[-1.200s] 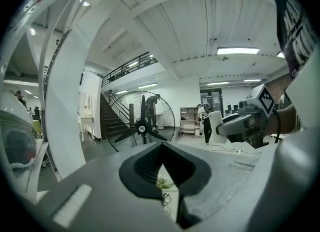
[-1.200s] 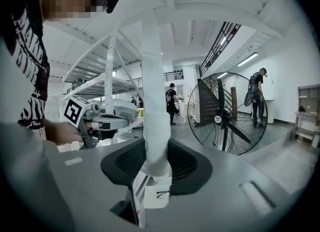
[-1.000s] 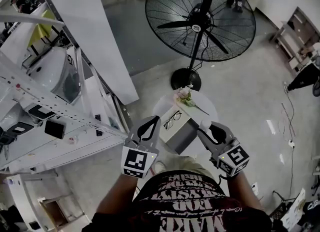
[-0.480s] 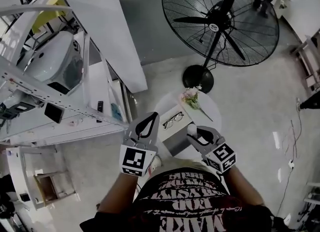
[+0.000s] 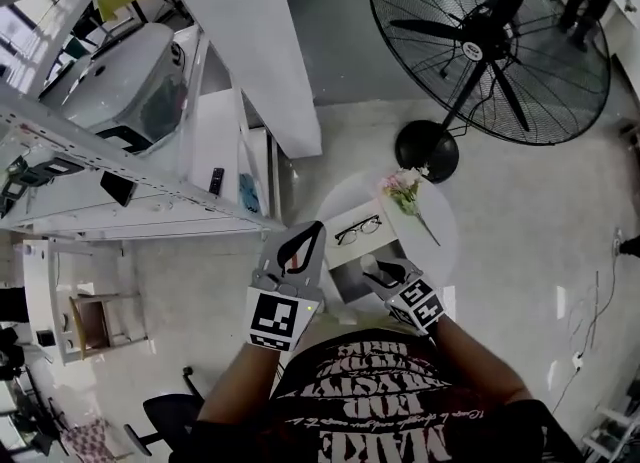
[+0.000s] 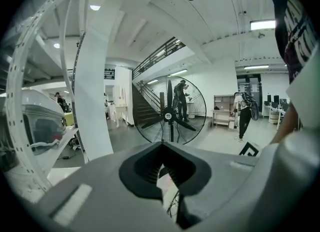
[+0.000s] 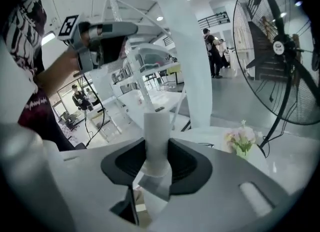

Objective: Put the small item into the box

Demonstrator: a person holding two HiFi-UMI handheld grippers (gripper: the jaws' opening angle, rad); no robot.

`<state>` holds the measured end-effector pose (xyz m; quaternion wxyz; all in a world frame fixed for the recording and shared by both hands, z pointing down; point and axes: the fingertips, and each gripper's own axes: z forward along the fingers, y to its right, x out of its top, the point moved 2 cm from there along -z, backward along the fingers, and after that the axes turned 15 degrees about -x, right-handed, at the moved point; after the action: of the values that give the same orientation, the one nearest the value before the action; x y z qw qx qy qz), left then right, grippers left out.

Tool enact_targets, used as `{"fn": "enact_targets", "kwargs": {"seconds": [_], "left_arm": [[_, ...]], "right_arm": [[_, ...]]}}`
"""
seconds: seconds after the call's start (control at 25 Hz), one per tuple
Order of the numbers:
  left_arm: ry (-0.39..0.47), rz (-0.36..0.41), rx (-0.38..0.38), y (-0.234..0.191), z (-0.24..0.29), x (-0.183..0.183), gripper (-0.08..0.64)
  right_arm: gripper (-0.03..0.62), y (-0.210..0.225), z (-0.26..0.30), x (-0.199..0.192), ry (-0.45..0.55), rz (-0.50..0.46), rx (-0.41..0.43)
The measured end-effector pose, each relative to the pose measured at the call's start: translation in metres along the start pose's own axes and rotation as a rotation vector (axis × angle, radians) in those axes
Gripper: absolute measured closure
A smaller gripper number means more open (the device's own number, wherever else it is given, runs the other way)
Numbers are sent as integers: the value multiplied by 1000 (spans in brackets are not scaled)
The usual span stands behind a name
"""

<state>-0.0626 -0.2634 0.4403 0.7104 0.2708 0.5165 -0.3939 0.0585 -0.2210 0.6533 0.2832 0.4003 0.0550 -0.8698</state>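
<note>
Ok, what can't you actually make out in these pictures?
- Box: whether it's open. The head view is too small, and both gripper views are blocked by gripper bodies.
- White cylinder in the right gripper: its lower end, hidden by the jaws in the right gripper view.
- Glasses: the left gripper view shows only a sliver past the left gripper.

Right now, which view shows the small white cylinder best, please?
The right gripper view: the white cylinder stands upright, clamped in the right gripper. In the head view it is too small to tell; the left gripper view misses it.
</note>
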Motion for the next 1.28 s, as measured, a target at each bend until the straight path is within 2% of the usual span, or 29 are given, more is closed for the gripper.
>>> {"fn": "enact_targets", "kwargs": {"seconds": [0.4, 0.56, 0.72, 0.96, 1.12, 1.28], "left_arm": [[-42, -30, 25, 7, -5, -23, 560], [-48, -31, 9, 12, -8, -22, 560], [-54, -30, 17, 10, -12, -24, 560], [-66, -30, 17, 5, -19, -30, 560], [-81, -27, 10, 7, -24, -33, 560], [-86, -29, 7, 4, -30, -35, 560]], "right_arm": [[428, 19, 75, -106, -250, 26, -12], [428, 30, 88, -132, -338, 72, -56], [428, 34, 100, -157, -408, 56, -75], [428, 34, 117, -177, -478, 48, -90], [426, 37, 122, -185, -539, 32, -129], [410, 35, 122, -185, -542, 46, -137]]}}
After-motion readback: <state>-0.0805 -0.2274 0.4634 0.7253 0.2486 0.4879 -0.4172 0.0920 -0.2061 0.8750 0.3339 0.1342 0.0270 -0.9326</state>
